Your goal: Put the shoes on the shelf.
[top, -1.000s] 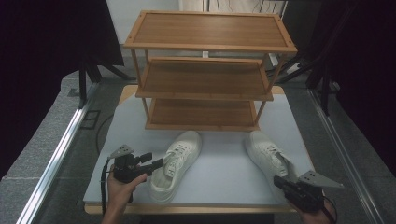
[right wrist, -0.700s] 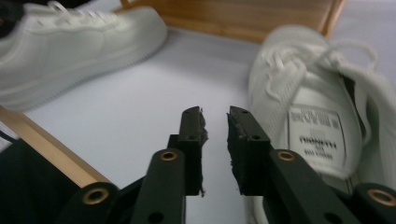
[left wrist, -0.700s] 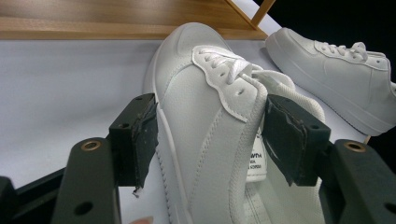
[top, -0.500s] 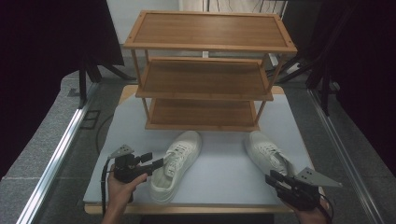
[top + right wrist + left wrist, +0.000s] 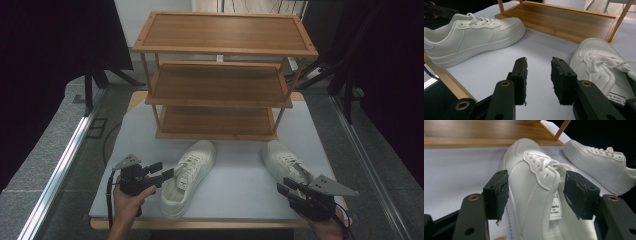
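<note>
A grey-white table (image 5: 235, 170) stands in a dark room, a three-tier wooden rack (image 5: 220, 75) at its far end. Two white shoes lie in front of the rack's bottom shelf. The left shoe (image 5: 189, 175) points toward the rack at a slight slant, heel near the table's front edge; the right shoe (image 5: 285, 164) lies well apart from it, near the right edge. The left gripper (image 5: 169, 173) reaches in from the left at the left shoe's collar — in the left gripper view its jaws straddle the upper near the tongue, one pad (image 5: 499, 193) just at the outer side, the other pad (image 5: 576, 192) standing off over the shoe's opening, so the jaws are spread and not pressing. The right gripper (image 5: 538, 77) sits just beside the right shoe's heel; its jaws have just been opening and now stand part-way apart over bare table, nothing between them — the right shoe lies off to one side.
</note>
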A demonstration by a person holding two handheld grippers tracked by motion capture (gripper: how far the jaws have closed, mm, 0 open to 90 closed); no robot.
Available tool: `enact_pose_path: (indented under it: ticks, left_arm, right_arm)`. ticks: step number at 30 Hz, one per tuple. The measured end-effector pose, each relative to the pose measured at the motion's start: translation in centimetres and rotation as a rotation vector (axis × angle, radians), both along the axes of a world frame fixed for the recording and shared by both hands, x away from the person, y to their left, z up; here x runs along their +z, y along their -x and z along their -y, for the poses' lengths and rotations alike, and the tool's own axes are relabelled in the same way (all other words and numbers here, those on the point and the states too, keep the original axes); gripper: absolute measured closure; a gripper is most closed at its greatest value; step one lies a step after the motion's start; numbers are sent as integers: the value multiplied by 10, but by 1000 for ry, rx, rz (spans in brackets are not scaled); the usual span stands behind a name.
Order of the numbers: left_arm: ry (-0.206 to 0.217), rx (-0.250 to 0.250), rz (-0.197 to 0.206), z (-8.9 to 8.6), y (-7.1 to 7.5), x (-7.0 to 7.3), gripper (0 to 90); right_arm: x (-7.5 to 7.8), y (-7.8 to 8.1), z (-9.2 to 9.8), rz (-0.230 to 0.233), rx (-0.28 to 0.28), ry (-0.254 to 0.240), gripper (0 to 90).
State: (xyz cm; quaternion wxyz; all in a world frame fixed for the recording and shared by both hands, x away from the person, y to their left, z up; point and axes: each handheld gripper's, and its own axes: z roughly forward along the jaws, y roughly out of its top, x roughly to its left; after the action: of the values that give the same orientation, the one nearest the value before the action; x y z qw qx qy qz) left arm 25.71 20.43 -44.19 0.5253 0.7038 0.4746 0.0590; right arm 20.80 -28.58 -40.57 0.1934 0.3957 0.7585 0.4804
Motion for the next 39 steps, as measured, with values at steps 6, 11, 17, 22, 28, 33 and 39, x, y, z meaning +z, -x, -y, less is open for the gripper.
enact_pose_path:
  ticks: [6, 11, 17, 22, 28, 33, 39]
  left_arm:
    - [5, -1, 11, 0, 0, 4, 367]
    - [3, 0, 19, -2, 1, 7, 367]
    - [-7, 8, 28, -4, 3, 11, 367]
    - [-40, 11, 17, -1, 2, 9, 367]
    - [-73, 3, 8, 4, -5, 9, 365]
    - [-103, -38, 6, 13, -7, 8, 342]
    - [-135, -48, -15, 20, -11, 3, 340]
  right_arm:
    - [3, 1, 3, 20, -9, 8, 600]
    - [12, 0, 11, 43, -33, 3, 586]
    - [26, -8, 25, 79, -57, 17, 567]
    - [21, -20, 39, 63, -82, 37, 552]
    - [16, -27, 67, 61, -156, 18, 511]
    - [10, -33, 73, 34, -149, 25, 468]
    - [0, -43, 76, -4, -159, 67, 447]
